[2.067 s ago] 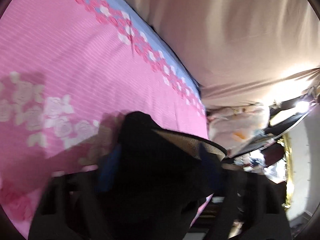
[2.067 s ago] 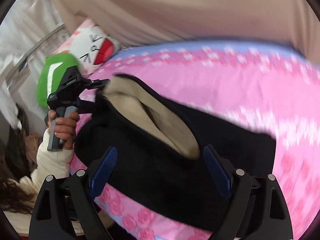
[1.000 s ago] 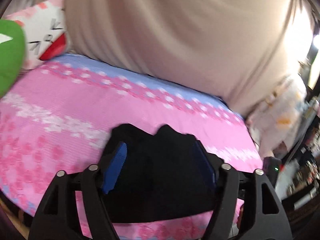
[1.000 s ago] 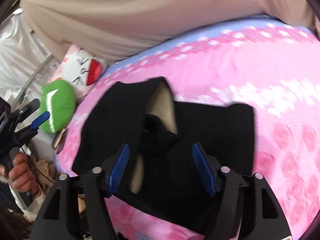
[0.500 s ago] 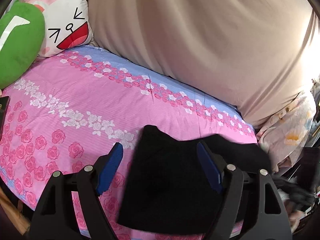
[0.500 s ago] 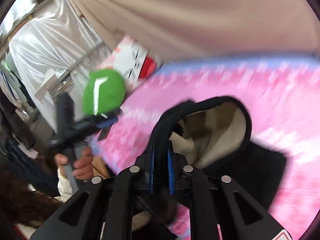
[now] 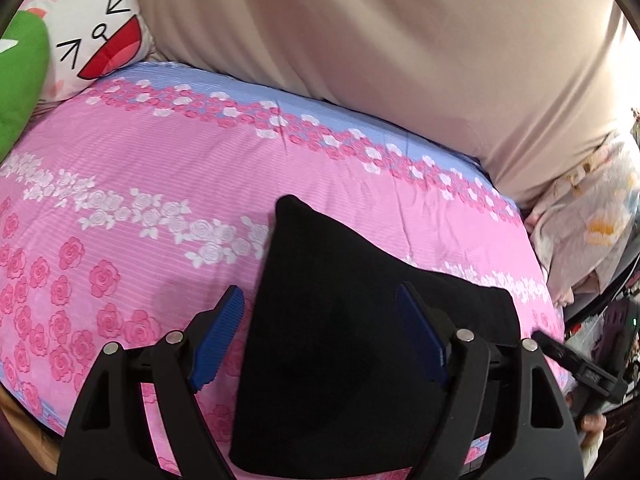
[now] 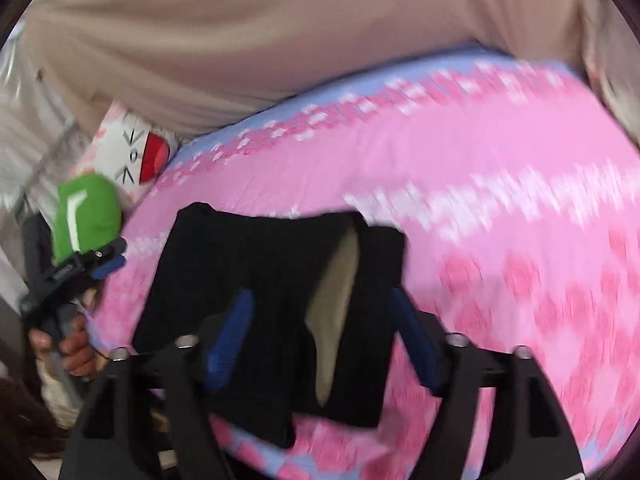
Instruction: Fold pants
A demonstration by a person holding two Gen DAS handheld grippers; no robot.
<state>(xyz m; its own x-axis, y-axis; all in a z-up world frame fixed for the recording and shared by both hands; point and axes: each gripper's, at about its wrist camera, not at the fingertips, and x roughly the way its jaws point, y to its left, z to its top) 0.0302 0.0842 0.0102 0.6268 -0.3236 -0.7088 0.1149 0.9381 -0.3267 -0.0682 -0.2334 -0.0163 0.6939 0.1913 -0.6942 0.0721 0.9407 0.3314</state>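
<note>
The black pants [image 7: 360, 344] lie folded at the bed's [image 7: 168, 168] near edge. Both the left gripper [image 7: 320, 338] and right gripper [image 8: 320, 336] hover over them, jaws spread, gripping nothing.

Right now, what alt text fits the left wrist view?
Folded black pants lie on a pink rose-print bedsheet, with the open left gripper hovering over them. A cartoon-face pillow and a green cushion sit at the far left.

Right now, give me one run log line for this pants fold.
step: fold pants | pants: black, lying folded on pink bedspread | left gripper: open, empty | right gripper: open, empty | tan lining strip showing
</note>
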